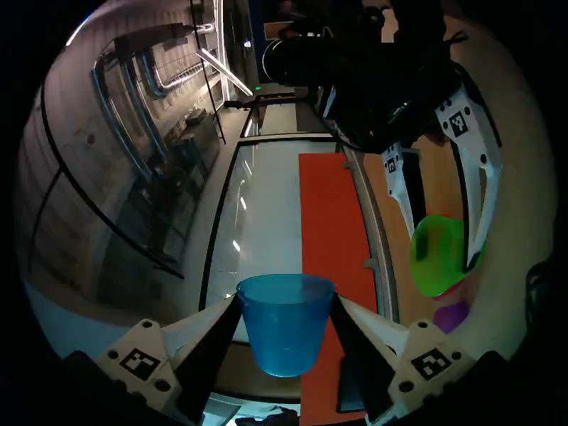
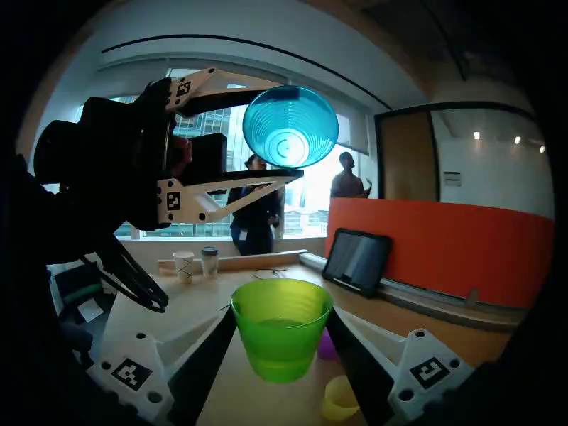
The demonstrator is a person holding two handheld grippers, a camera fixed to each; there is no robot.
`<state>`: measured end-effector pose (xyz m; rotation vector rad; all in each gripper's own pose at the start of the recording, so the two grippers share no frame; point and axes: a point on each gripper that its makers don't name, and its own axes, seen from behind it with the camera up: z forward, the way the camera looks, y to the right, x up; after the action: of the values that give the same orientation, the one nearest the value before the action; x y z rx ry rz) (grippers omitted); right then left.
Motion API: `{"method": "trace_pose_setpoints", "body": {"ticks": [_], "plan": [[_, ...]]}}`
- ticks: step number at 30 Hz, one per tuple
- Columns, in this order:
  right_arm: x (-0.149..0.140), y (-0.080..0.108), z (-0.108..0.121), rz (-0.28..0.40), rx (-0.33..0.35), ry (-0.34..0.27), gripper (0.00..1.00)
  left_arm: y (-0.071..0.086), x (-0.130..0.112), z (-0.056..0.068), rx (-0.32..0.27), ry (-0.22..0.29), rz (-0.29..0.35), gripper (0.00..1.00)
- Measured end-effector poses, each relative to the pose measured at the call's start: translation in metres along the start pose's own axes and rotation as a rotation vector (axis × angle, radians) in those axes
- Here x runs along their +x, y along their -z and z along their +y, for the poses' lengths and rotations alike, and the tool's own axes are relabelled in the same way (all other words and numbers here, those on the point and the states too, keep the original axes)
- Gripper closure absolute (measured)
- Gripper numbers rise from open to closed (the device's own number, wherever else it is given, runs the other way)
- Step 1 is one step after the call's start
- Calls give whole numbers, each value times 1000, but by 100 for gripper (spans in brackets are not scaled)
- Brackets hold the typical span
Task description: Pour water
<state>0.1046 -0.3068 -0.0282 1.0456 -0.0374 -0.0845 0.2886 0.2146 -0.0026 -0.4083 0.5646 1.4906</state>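
The blue cup (image 1: 285,323) is clamped between both fingers of the left gripper (image 1: 285,304). It is tipped on its side, mouth turned toward the green cup (image 2: 282,328) below, with a clear gap between them. The right gripper (image 2: 282,316) grips the green cup upright over the desk (image 2: 206,302), and it seems to hold some liquid. To pour well, I'd bring the blue rim down close over the green mouth, hold green level and tip slowly. That should spare the purple cup (image 2: 326,346) and yellow cup (image 2: 339,399) from splashes.
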Motion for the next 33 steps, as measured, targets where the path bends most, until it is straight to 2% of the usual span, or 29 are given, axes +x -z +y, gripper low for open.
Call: {"method": "trace_pose_setpoints", "body": {"ticks": [9,21,33], "plan": [[1,0,3,3,-9,-1,10,-5,-4,5,-13,184,-3,13],[7,2,7,17,-20,-7,10,-13,-20,9,-39,490,-35,13],[9,4,9,27,-26,-11,9,-13,-23,-1,-50,789,-24,13]]}}
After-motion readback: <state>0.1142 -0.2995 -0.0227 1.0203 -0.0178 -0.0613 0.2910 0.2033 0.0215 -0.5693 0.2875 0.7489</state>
